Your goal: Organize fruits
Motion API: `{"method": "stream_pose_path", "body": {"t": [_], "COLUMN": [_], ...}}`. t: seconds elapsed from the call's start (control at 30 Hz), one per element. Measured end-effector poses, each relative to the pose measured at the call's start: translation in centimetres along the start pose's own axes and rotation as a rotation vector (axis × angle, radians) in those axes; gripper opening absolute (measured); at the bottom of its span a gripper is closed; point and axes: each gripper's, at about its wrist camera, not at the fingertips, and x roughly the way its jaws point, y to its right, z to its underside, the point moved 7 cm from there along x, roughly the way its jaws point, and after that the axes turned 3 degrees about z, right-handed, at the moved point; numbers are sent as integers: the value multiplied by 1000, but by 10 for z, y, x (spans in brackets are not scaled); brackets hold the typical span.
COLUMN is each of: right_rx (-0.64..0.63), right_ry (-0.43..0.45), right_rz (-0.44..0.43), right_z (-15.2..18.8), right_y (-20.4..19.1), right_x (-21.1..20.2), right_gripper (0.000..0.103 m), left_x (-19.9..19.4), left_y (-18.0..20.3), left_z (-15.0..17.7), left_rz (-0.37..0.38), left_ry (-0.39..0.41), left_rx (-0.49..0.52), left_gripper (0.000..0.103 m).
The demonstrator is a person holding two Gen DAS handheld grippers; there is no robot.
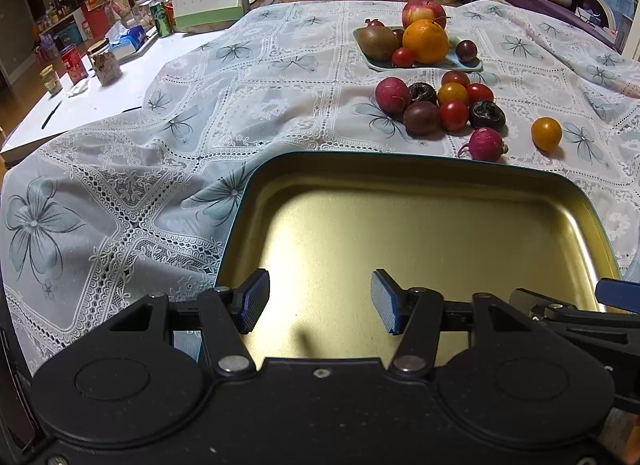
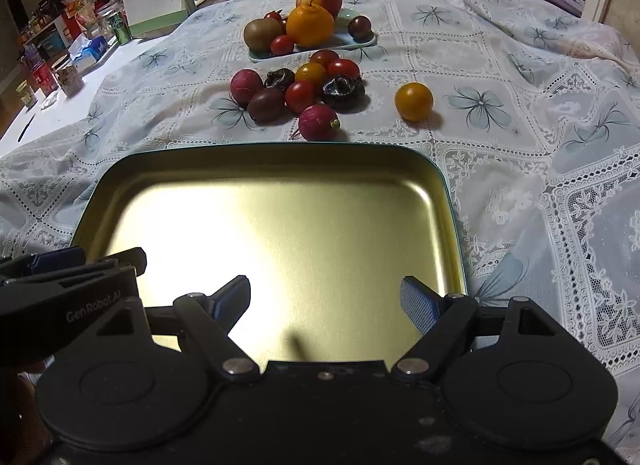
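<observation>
While the left wrist camera looks along its own fingers, the left gripper (image 1: 320, 301) hangs with its jaws spread wide and nothing between them, above the near end of a gold-lined tin tray (image 1: 420, 189) on the lace tablecloth (image 1: 120, 193). Beyond the tray's far rim lies a loose cluster of small fruits (image 1: 440, 105); a pink radish (image 1: 485, 144) sits just beside the rim, and a yellow tomato (image 1: 546, 133) lies apart to the right. Farther back, a pale plate (image 1: 460, 63) carries an orange (image 1: 425, 42), an apple (image 1: 423, 12) and a kiwi (image 1: 377, 43). The other gripper's tip shows at the right edge.

From the right wrist camera, the right gripper (image 2: 326, 303) is likewise released and empty over the same tray (image 2: 280, 157). The radish (image 2: 319, 122) lies just past the rim, the yellow tomato (image 2: 414, 101) alone to its right, the cluster (image 2: 300, 85) behind, and the plate (image 2: 352, 43) with the orange (image 2: 310, 26) beyond. The left gripper (image 2: 80, 265) enters at the left; its state cannot be told from here.
</observation>
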Motion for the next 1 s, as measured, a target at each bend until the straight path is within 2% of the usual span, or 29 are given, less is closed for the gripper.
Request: {"method": "stream_pose_path", "body": {"t": [1.0], "right_rx": [-10], "right_ry": [-28], "right_rz": [-3], "right_z": [4], "right_y": [-1], "right_x": [2], "right_gripper": [85], "left_x": [2], "left_y": [2], "left_z": [4], "left_rz": [7], "left_ry": [-19], "left_rx": [-10], "left_gripper": [60]}}
